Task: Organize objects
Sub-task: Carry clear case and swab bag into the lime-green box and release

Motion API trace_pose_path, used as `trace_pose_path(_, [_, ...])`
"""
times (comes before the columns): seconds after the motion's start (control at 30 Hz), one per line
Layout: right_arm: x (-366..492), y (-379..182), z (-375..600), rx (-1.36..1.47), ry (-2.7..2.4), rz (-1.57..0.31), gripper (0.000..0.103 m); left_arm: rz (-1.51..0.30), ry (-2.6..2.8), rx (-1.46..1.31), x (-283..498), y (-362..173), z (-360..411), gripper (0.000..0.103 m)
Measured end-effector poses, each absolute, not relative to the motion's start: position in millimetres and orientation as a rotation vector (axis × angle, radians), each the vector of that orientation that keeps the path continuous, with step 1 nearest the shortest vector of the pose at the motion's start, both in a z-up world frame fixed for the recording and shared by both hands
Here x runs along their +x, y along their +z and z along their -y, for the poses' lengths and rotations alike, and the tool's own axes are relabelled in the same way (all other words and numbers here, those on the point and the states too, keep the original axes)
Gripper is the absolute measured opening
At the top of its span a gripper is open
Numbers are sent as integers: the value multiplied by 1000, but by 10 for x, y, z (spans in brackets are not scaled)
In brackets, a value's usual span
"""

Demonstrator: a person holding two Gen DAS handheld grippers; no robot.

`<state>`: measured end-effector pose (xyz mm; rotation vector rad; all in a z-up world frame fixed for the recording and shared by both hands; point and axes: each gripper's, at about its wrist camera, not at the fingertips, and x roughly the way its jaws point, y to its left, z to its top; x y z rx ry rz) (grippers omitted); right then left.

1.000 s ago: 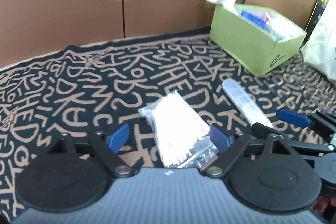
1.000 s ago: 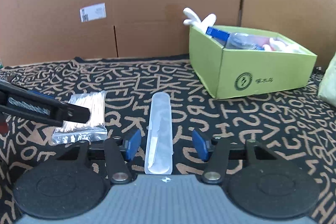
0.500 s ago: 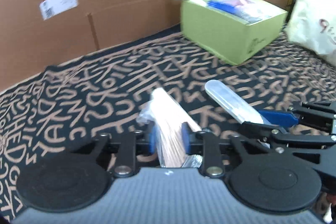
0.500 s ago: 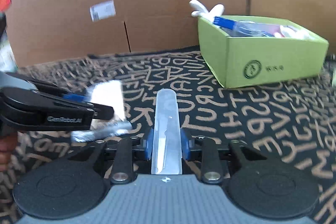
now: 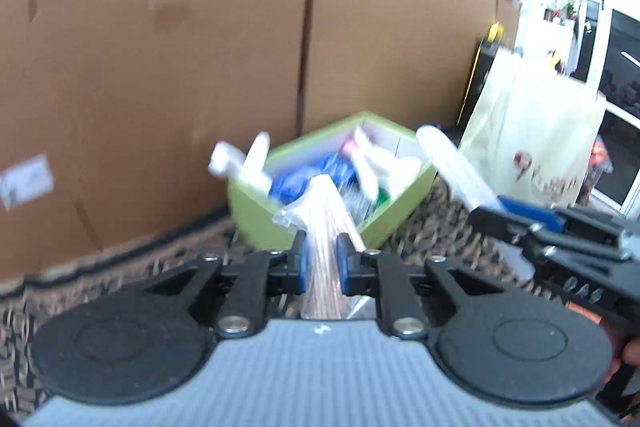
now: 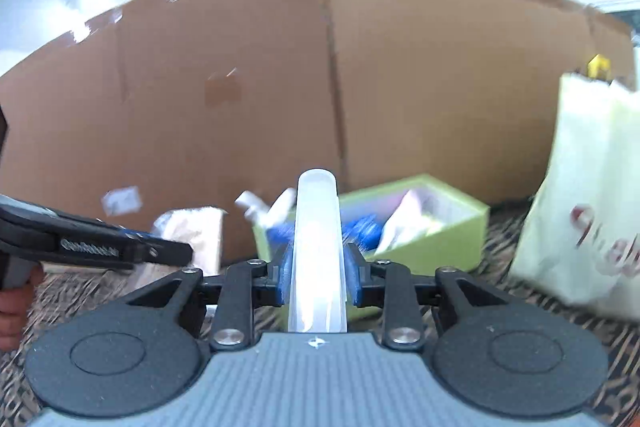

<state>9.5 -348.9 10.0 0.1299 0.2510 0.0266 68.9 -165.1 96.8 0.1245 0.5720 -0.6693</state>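
My left gripper (image 5: 322,259) is shut on a clear plastic bag of thin white sticks (image 5: 326,227) and holds it in the air, pointed at the green box (image 5: 256,215). My right gripper (image 6: 318,273) is shut on a long translucent plastic case (image 6: 318,243) and holds it raised before the green box (image 6: 436,247). The case also shows at the right of the left wrist view (image 5: 452,167), and the bag at the left of the right wrist view (image 6: 196,231). The box holds blue, white and pink items. Both views are blurred.
A tall cardboard wall (image 5: 160,47) stands behind the box. A cream shopping bag (image 6: 592,195) stands to the box's right. The patterned black and tan cloth (image 5: 120,267) covers the table. A white glove-like item (image 5: 240,159) hangs over the box's left rim.
Both grippers, shut on the bag and the case since half a second ago, have lifted them off the cloth and swung up toward the green box.
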Motion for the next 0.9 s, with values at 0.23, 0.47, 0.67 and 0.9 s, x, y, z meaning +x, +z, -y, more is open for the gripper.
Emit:
trace_pose_path(0.23, [585,233,3762,148,-58,-196,31,-496,-679,185,1179,1306,2343,14])
trace_pose_path(0.47, [1084,123,3982,181,-107,-213,31,-524,-646,161,1724,1162,2678,14])
trace_pose_path(0.67, [1494,-130,4027,213,-99,-243,31,-538,-641,166,2030,856,2805,22])
trace_pose_path(0.9, [1470,-426,4001,78,-156,-287,75,-477,-614,124,1952,583,2560,97])
